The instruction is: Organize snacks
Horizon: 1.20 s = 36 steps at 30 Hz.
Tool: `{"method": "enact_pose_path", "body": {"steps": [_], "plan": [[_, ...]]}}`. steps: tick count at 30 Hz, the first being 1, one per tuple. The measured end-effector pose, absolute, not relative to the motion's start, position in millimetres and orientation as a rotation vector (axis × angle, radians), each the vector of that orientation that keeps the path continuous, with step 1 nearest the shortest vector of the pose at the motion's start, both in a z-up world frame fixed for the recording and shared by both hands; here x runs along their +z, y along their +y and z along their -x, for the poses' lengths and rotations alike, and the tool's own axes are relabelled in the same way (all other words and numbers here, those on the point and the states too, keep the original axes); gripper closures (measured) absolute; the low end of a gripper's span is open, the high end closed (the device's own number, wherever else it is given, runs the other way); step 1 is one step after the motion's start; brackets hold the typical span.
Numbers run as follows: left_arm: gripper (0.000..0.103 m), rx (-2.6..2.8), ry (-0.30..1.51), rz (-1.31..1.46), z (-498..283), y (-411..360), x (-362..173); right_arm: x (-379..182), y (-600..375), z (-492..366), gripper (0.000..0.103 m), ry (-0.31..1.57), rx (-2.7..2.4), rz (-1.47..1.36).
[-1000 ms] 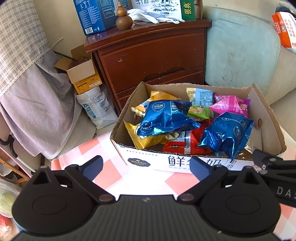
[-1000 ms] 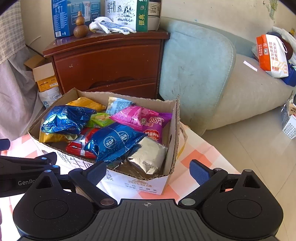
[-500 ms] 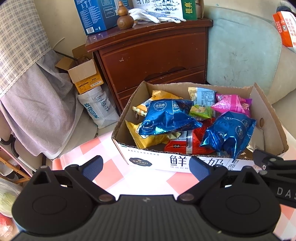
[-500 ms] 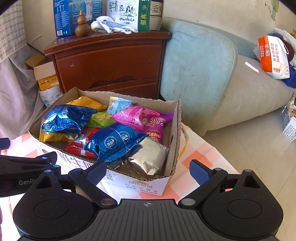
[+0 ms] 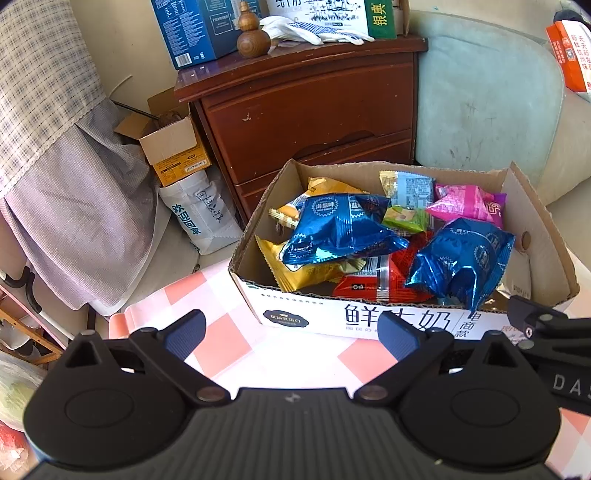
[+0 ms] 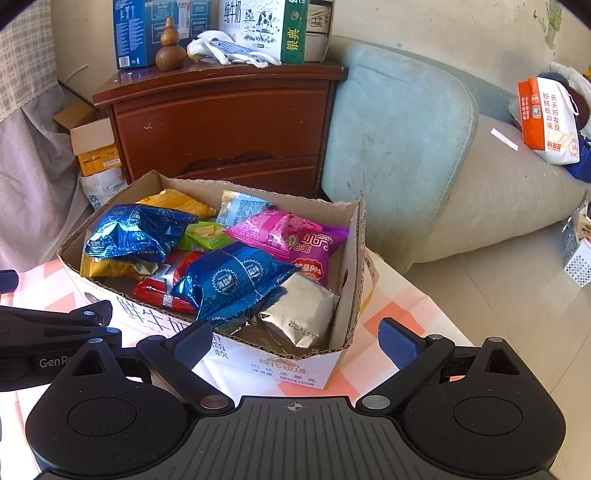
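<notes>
A cardboard box (image 5: pixel 325 314) (image 6: pixel 347 258) stands on a pink-and-white checked cloth (image 5: pixel 221 339). It holds several snack packets: two blue ones (image 5: pixel 340 229) (image 6: pixel 232 280), a yellow one (image 5: pixel 303 273), a red one (image 5: pixel 380 284), a pink one (image 6: pixel 291 236), a green one (image 6: pixel 203 236) and a silver one (image 6: pixel 299 314). My left gripper (image 5: pixel 291 332) is open and empty, just in front of the box's near wall. My right gripper (image 6: pixel 295 343) is open and empty, at the box's near right corner.
A dark wooden cabinet (image 5: pixel 314 103) stands behind the box with cartons (image 5: pixel 195 29), a wooden gourd (image 6: pixel 170 48) and gloves on top. A pale blue sofa (image 6: pixel 399 140) is to the right, with an orange-and-white bag (image 6: pixel 546 118). An open carton (image 5: pixel 173 151) sits on the floor at left.
Both views have shifted very slightly; the box sits a little lower and nearer in frame. Both grippers stay open and empty.
</notes>
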<state>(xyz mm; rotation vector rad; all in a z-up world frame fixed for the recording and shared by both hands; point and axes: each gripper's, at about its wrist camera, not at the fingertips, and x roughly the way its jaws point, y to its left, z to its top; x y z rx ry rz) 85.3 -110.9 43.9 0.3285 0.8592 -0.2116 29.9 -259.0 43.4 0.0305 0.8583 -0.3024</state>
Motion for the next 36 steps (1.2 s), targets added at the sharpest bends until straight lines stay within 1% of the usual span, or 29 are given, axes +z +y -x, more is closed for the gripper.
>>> {"method": "enact_pose_path", "body": {"steps": [21,36], "plan": [[0.005,-0.198,0.849,-0.394,-62.8,-88.8,43.4,42.6,-228.8,-13.9,0.005,0.870,-0.254,0.064],[0.005,-0.171,0.871,-0.407,-28.7,-59.3,37.2,37.9,-192.4,15.9,0.005,0.886,-0.176,0.164]]}}
